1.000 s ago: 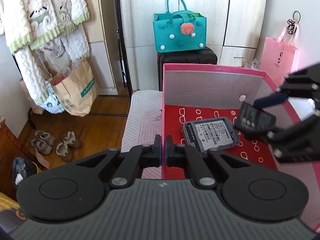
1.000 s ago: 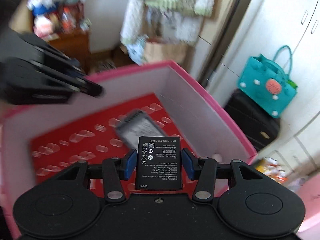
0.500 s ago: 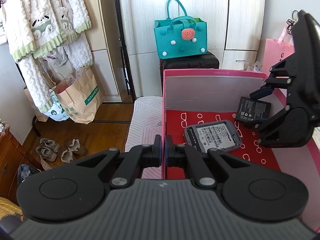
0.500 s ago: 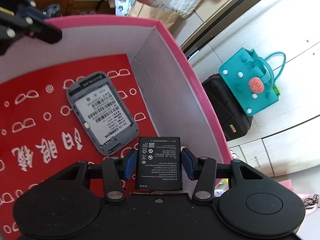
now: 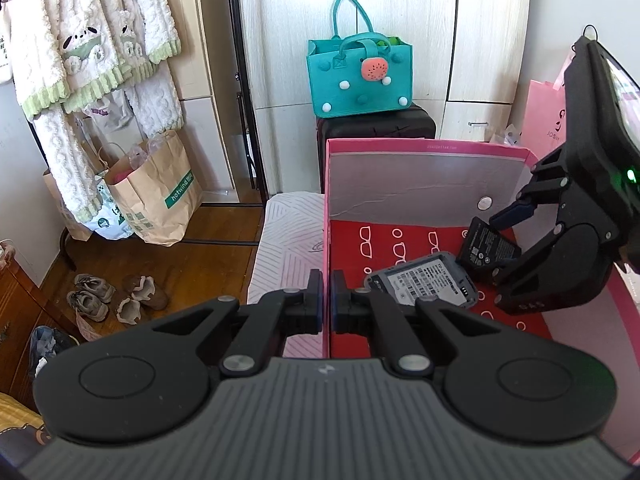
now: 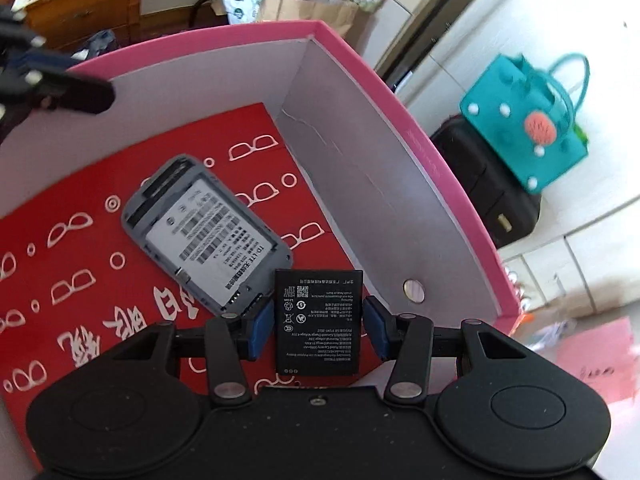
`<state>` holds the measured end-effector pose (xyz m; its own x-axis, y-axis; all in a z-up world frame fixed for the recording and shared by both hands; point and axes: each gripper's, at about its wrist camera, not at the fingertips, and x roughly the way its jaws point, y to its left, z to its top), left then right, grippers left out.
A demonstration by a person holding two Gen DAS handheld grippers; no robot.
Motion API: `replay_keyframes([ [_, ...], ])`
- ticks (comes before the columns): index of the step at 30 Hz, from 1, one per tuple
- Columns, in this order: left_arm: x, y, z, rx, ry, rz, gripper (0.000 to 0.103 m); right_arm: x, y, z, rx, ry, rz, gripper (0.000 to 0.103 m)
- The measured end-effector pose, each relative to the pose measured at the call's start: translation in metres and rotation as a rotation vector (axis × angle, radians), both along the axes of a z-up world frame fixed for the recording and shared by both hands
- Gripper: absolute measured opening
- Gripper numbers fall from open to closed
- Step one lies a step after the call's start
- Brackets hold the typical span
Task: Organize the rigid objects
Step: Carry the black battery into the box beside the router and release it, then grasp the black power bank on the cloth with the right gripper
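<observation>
- While the left gripper (image 5: 326,304) hasn't budged — jaws pinched shut on the pink box's (image 5: 424,146) near wall, steadying it — the right gripper (image 6: 318,322) has dropped lower into the box & tipped steeper vs a sec ago.
- Battery (image 6: 319,320): black, flat, label up, clamped by its 2 long edges btw the blue pads (image 6: 258,330); jaws abt half spread, same grip as before, no slip seen.
- Seen from the left wrist cam, battery (image 5: 486,246) now sits low near the back-right corner, its lower edge close to or touching the red liner (image 5: 400,240); can't tell which.
- Grey device (image 6: 204,236), back cover off, lies flat on the liner mid-box, label up. Battery is just beside its near end, not over the empty bay.
- Meaning for the task: carry-in looks done, placement phase on. Prob next = let go so battery lies next to the device, or shift it over the bay — a guess only.
- Risk: box wall close on the right side; battery tilted, could land on edge agnst the device.
</observation>
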<state>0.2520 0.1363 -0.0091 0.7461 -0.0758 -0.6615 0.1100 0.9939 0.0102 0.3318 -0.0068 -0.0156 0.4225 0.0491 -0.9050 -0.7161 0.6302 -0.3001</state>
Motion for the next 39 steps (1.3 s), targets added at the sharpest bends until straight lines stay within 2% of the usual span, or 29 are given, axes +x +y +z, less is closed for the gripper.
replay_keyframes([
  [4, 0.000, 0.001, 0.000, -0.011, 0.002, 0.002, 0.003, 0.003, -0.016, 0.021, 0.127, 0.016, -0.080, 0.054],
  [11, 0.001, 0.003, 0.000, -0.019, 0.004, 0.005, 0.003, -0.024, -0.072, 0.075, 0.453, 0.015, -0.161, 0.054],
  [15, 0.001, 0.003, 0.000, -0.019, 0.005, 0.007, 0.003, -0.043, -0.103, 0.089, 0.539, 0.002, -0.186, 0.055],
  [20, 0.001, 0.001, -0.001, -0.009, 0.006, 0.008, 0.003, -0.076, -0.139, 0.094, 0.555, -0.049, -0.240, 0.055],
  [26, 0.002, 0.001, -0.002, -0.019, 0.019, 0.006, 0.003, -0.119, -0.181, 0.089, 0.541, -0.063, -0.303, 0.055],
  [35, 0.000, 0.004, -0.001, -0.041, 0.003, 0.025, 0.003, -0.166, -0.230, 0.039, 0.519, 0.009, -0.459, 0.061],
  [37, 0.000, 0.004, -0.001, -0.036, 0.003, 0.023, 0.003, -0.172, -0.236, 0.027, 0.507, 0.016, -0.472, 0.068],
  [39, 0.000, 0.004, -0.002, -0.032, 0.003, 0.020, 0.003, -0.176, -0.242, 0.015, 0.484, 0.022, -0.484, 0.069],
])
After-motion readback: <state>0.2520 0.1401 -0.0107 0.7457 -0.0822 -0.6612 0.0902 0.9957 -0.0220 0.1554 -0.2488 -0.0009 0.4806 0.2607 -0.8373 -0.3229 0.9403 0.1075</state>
